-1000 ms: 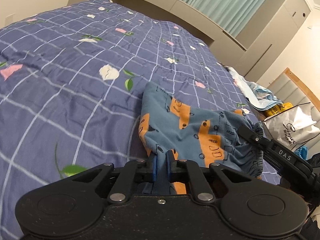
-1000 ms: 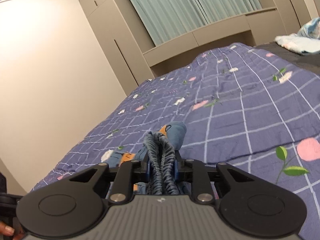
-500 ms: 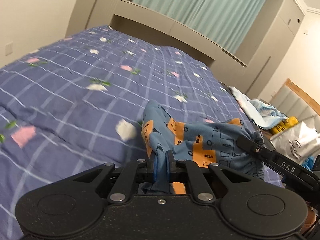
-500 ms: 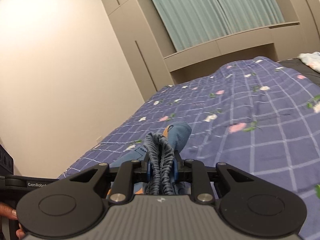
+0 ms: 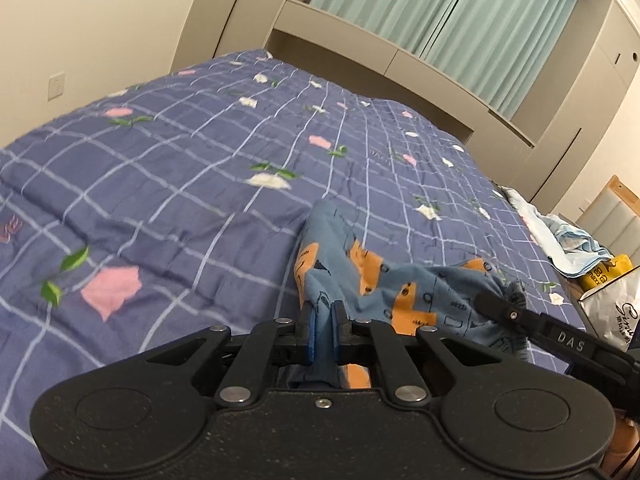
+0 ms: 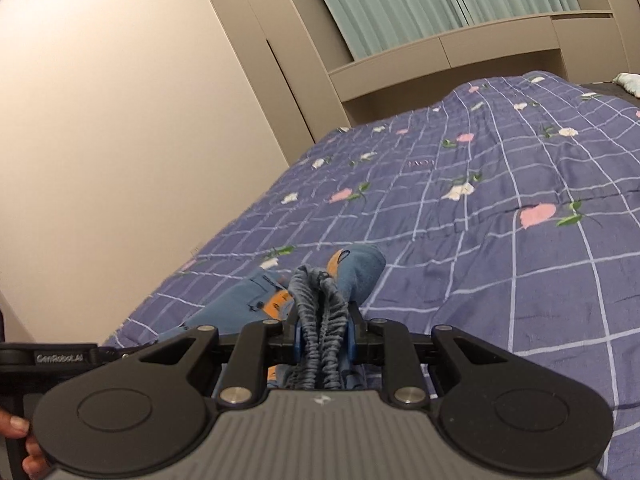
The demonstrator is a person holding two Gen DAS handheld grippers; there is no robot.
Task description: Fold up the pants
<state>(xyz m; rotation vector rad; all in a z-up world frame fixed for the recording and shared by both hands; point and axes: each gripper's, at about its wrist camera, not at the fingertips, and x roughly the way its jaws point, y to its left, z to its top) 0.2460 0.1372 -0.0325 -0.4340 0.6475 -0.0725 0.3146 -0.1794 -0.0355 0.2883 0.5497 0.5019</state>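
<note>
Left wrist view: left gripper [image 5: 323,334] clamped tight on a thin fold of the blue-and-orange pants [image 5: 400,280], held over the near edge of the bed [image 5: 200,168], with the cloth stretched rightward to the right gripper [image 5: 494,303], also pinching it; beyond the bed's right side, a pile of cloth [image 5: 568,240] and a white bag [image 5: 612,304]. Right wrist view: right gripper [image 6: 322,338] closed on the bunched elastic waistband [image 6: 320,312] of the pants [image 6: 356,268], above the bed [image 6: 500,208] near its front edge, a leg hanging leftward toward the left gripper [image 6: 60,358], with fingers [image 6: 16,426] showing at the lower left corner.
</note>
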